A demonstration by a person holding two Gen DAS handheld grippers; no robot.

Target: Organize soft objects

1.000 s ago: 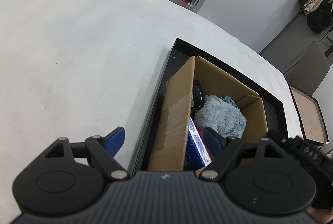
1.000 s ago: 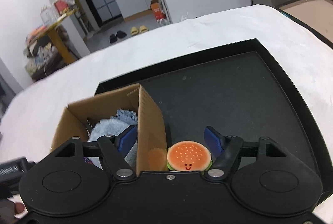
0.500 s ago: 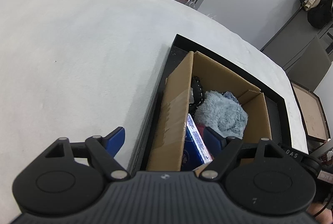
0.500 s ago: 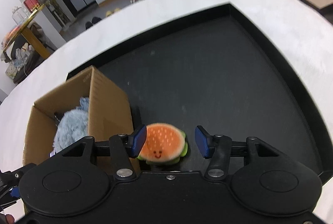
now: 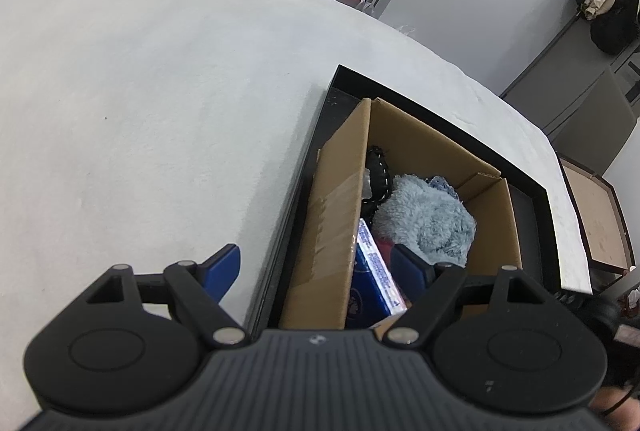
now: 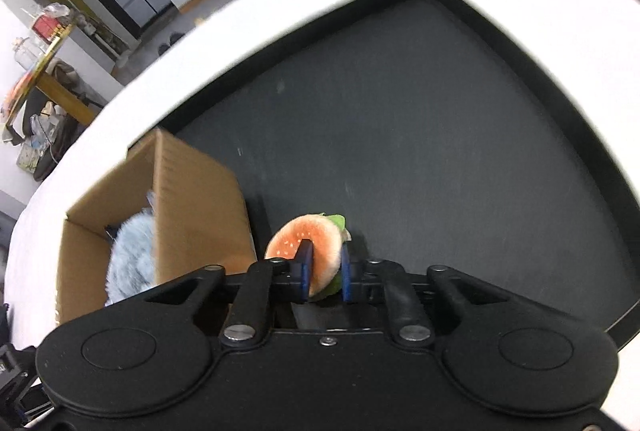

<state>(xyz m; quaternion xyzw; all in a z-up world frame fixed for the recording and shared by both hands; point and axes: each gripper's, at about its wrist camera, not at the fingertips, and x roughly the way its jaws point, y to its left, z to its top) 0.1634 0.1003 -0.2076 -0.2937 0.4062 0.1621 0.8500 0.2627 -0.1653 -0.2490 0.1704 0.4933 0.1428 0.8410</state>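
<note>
The burger plush (image 6: 308, 245) is being gripped between the closed jaws of the right gripper (image 6: 325, 273), over the black tray (image 6: 440, 135) just beside the cardboard box (image 6: 192, 199). The left gripper (image 5: 320, 267) is being held open above the box's near wall.

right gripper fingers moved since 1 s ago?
Yes. The right gripper went from open, astride the burger plush, to shut on it, beside the cardboard box on the black tray.

The black tray (image 6: 440, 135) lay bare right of the cardboard box (image 6: 196, 207). A fluffy blue toy (image 5: 428, 219) and a packet (image 5: 372, 279) crowded the box.
</note>
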